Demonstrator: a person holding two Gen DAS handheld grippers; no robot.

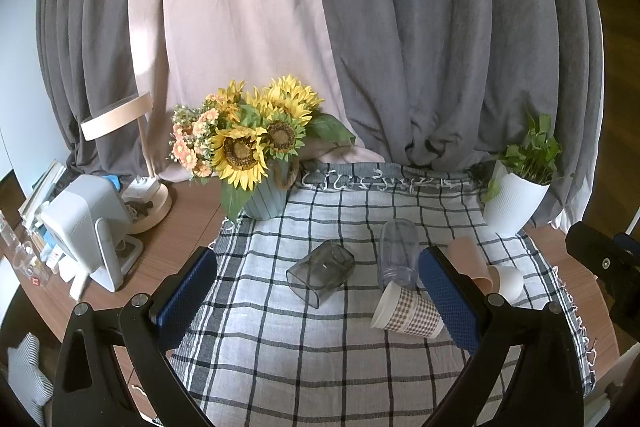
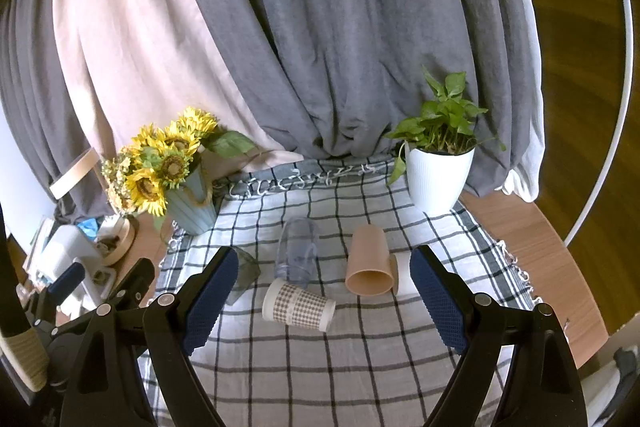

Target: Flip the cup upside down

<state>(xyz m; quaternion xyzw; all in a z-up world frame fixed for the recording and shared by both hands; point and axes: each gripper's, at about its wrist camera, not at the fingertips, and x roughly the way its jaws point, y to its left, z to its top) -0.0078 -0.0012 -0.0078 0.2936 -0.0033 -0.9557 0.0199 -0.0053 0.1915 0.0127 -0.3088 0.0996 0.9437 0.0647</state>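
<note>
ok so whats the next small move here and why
Probably ease the right gripper forward and down onto the checked paper cup. It lies on its side on the plaid cloth, nearest and almost centred between the open jaws, and neither gripper holds anything.

Grey and pink curtains [image 1: 360,27] behind wooden table [image 1: 188,223]; dark wood floor [image 2: 580,67].
</note>
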